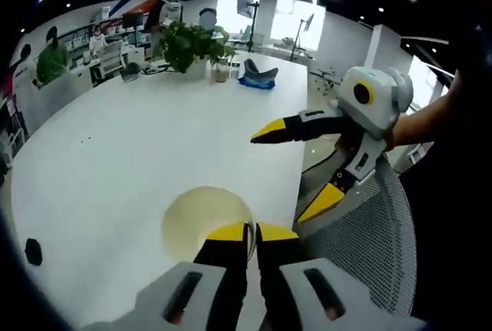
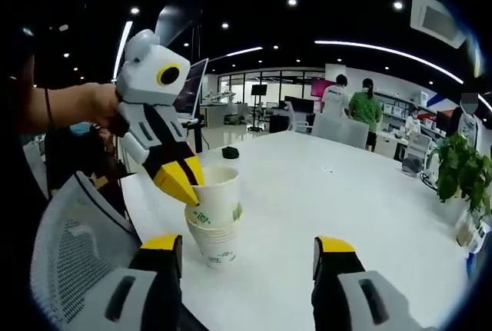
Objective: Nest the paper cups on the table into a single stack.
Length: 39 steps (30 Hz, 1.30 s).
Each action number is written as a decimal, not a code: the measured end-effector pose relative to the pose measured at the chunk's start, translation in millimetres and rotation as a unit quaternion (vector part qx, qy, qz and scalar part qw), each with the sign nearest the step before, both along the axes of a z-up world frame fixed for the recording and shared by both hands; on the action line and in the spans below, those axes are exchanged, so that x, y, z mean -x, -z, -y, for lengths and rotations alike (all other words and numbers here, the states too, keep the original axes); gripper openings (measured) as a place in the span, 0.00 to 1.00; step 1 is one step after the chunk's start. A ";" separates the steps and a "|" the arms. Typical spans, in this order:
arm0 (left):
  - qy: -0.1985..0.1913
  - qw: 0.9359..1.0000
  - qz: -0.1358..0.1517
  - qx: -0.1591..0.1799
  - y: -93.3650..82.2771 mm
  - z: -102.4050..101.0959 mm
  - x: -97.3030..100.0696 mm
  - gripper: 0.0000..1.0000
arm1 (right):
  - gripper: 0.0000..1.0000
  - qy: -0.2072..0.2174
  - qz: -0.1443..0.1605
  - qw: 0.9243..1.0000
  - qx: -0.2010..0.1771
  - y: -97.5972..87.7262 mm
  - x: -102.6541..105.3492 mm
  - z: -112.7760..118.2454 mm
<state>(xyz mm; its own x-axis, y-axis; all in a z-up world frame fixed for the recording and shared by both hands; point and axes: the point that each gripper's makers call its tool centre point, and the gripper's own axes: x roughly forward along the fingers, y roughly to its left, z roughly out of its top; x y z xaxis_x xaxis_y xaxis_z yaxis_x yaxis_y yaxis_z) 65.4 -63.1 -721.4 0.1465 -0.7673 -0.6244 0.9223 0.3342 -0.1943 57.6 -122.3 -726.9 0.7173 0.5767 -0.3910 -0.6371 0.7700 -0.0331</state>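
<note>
A stack of white paper cups with green print stands on the white table near its edge. The top cup sits in the ones below it. My left gripper is shut on that cup's rim. In the left gripper view I look down into the cup's round mouth, and the yellow tips of the left gripper pinch its right rim. My right gripper is open, a little short of the stack, with nothing between its jaws. It also reaches in, open, beyond the table edge.
A grey mesh chair stands at the table edge by the stack. A potted plant and a blue object sit at the far end. A small black object lies behind the cups. People stand at desks beyond.
</note>
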 end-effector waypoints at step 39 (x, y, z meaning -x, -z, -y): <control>0.024 0.996 -0.086 0.014 31.9 18.0 8.4 0.05 | 0.67 0.011 -0.005 1.000 0.007 3.8 -3.9 6.4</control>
<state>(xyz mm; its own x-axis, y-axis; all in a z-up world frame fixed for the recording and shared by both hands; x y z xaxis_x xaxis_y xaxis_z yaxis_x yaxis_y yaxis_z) 57.0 -81.1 -753.4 0.0019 -0.7888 -0.6147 0.8891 0.2827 -0.3600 61.4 -128.7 -730.7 0.7256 0.5553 -0.4063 -0.6202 0.7835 -0.0368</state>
